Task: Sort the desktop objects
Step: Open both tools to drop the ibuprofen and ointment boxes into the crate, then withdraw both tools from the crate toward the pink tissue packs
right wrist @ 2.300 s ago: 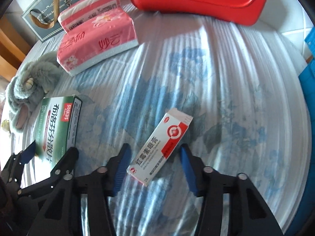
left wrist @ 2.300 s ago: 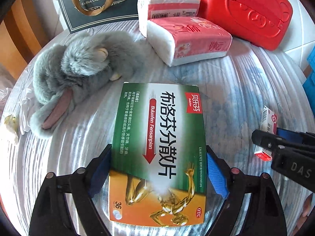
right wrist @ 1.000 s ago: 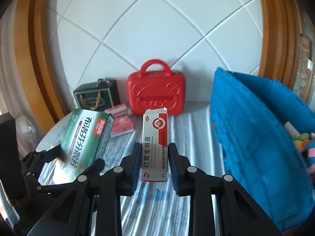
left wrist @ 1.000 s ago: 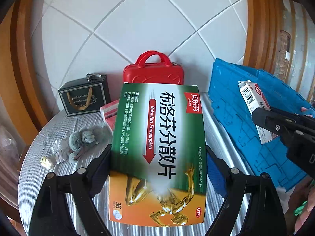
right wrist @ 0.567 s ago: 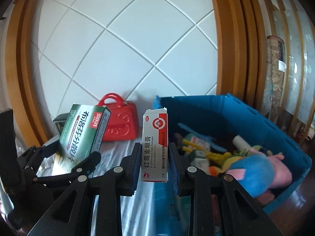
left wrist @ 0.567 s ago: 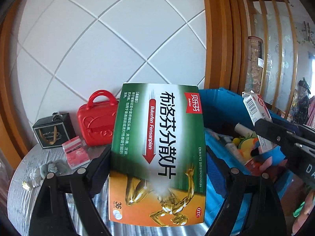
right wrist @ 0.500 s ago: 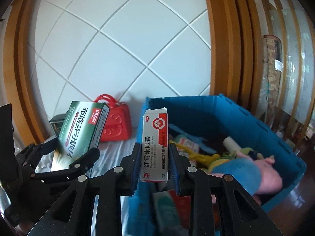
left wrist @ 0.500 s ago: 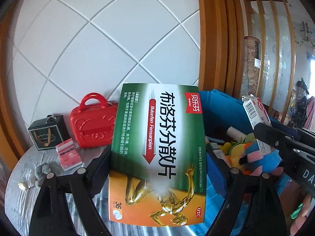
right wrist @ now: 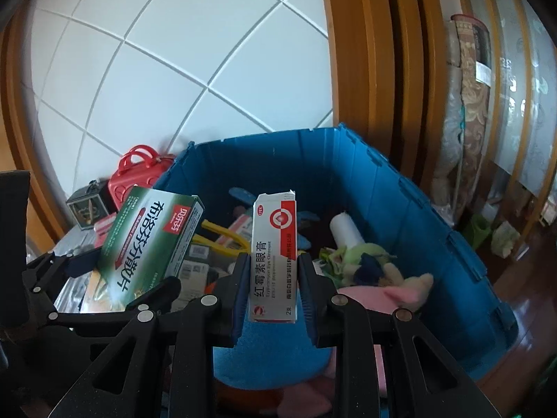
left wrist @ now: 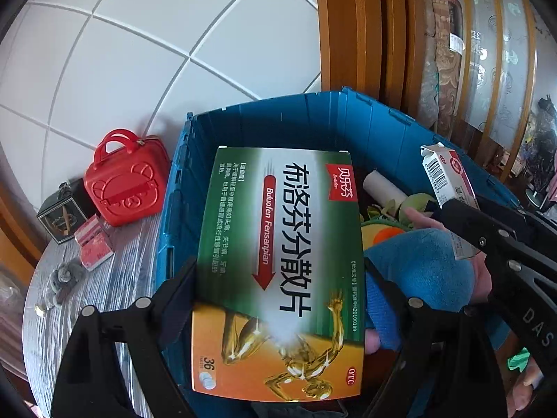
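Note:
My left gripper (left wrist: 278, 278) is shut on a green and orange medicine box (left wrist: 282, 244), which I hold in the air above the blue crate (left wrist: 264, 125). The same green and orange medicine box (right wrist: 149, 244) shows at the left of the right wrist view, in the left gripper (right wrist: 128, 271). My right gripper (right wrist: 273, 271) is shut on a small white and red ointment box (right wrist: 275, 254), upright, also over the blue crate (right wrist: 383, 188). In the left wrist view the ointment box (left wrist: 449, 188) appears at the right.
The crate holds a blue and pink plush toy (right wrist: 383, 292), a white roll (right wrist: 344, 230), yellow-handled pliers (right wrist: 222, 233) and other items. On the round table (left wrist: 104, 278) behind remain a red case (left wrist: 125, 181), a dark gift bag (left wrist: 62, 216), tissue packs (left wrist: 94, 247) and a grey plush (left wrist: 64, 275).
Both grippers have lifted their boxes off the table and swung to the right, from facing the table to hanging over the open blue crate. Both grips stay as they were.

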A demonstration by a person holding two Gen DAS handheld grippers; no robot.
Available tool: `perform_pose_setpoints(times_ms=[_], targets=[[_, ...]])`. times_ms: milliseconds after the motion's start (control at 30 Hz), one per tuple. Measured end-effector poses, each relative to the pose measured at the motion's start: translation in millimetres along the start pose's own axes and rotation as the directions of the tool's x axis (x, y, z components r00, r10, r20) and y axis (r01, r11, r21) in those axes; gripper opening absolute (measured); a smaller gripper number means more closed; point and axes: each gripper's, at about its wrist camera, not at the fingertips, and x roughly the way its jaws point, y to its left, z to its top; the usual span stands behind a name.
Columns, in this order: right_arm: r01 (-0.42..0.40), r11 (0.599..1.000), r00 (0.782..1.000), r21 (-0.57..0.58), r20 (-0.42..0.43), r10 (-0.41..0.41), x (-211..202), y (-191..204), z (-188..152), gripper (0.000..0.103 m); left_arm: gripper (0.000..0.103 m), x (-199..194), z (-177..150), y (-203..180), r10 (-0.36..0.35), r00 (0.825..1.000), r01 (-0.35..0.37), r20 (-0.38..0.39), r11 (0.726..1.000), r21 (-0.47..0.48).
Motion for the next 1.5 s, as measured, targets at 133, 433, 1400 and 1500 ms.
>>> perform_pose_setpoints(times_ms=[133,433,1400,1500], targets=[[-0.044,0.999,0.999,-0.024,-0.027,0.044,13,-2,-1,0.027,0.088,4,-5,-3,0.025,0.999,-0.025,-0.03,0.999,-0.023],[-0.083,0.996,0.995,-0.024,-0.051,0.082,22,-6,-3,0.03,0.092,-5,-9,6,0.054,0.999,-0.054,-0.001,0.998,-0.045],[-0.265,0.934,0.95,-0.239,0.099,0.295,-1,248,2,0.103,0.101,-55,-114,321,0.283,0.956,-0.236,0.079,0.9,-0.366],[-0.264,0.937,0.956,-0.229,0.066,0.286,22,310,-4,0.103,0.101,-44,-132,388,0.254,0.965,-0.215,0.062,0.906,-0.365]])
